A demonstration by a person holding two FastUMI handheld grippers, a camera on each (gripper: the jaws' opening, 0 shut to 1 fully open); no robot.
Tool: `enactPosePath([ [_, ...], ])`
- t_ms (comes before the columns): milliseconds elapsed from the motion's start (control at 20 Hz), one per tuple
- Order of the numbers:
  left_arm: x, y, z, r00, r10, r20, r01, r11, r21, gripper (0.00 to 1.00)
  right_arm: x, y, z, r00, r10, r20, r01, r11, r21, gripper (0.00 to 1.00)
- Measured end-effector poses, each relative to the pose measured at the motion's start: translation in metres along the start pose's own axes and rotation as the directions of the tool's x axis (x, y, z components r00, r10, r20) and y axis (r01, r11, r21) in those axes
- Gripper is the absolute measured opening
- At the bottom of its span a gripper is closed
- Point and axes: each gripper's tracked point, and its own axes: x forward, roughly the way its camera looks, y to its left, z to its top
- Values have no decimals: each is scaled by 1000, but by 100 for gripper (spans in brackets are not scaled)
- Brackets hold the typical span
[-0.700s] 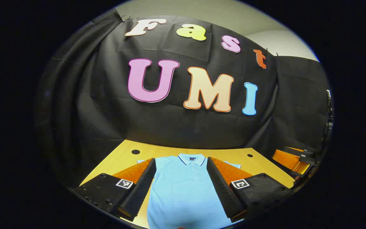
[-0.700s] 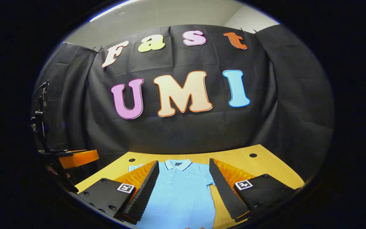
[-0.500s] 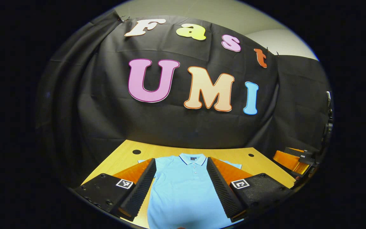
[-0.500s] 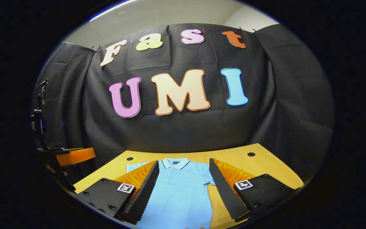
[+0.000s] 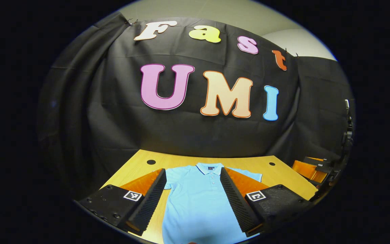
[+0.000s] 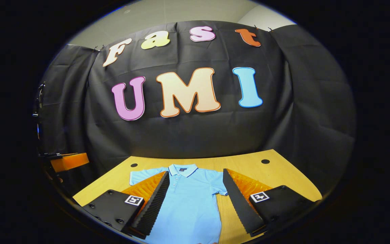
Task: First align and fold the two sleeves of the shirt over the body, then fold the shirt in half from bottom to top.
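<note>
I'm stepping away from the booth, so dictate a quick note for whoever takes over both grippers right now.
Left hand-held gripper: open, holding nothing, aimed over the shirt's body.
Right hand-held gripper: open, holding nothing, also over the shirt.
Blue polo shirt: flat on the wooden table, face up, collar toward the back wall, both short sleeves spread out to the sides.
Done: nothing folded.
Left: fold both sleeves over the body, then fold the shirt in half, bottom to top.

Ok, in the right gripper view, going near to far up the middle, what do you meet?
Shirt hem and body → buttons → collar → bare table → black cloth wall.
</note>
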Motion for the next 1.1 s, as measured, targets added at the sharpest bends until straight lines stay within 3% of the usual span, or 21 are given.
enactPosePath([
  [400,-5,10,-6,999,35,-15,-35,999,-1,95,102,-69,-41,987,-96,-129,92,995,-34,95],
  [450,-6,12,-9,999,45,-22,-45,999,-5,95,119,-77,-44,984,-103,-143,100,995,-23,99],
  [700,-8,26,-16,993,103,-53,-103,995,-10,95,199,-117,-82,959,-140,-246,140,990,-17,95],
  [750,-8,29,-19,991,116,-59,-117,993,-6,95,213,-124,-94,950,-148,-275,147,989,-22,99],
  [800,-8,30,-19,990,125,-65,-126,992,-6,95,223,-129,-108,939,-151,-310,154,988,-13,94],
  [1100,0,32,-28,981,161,-108,-163,987,-8,96,271,-152,-172,871,-158,-465,217,973,76,98],
])
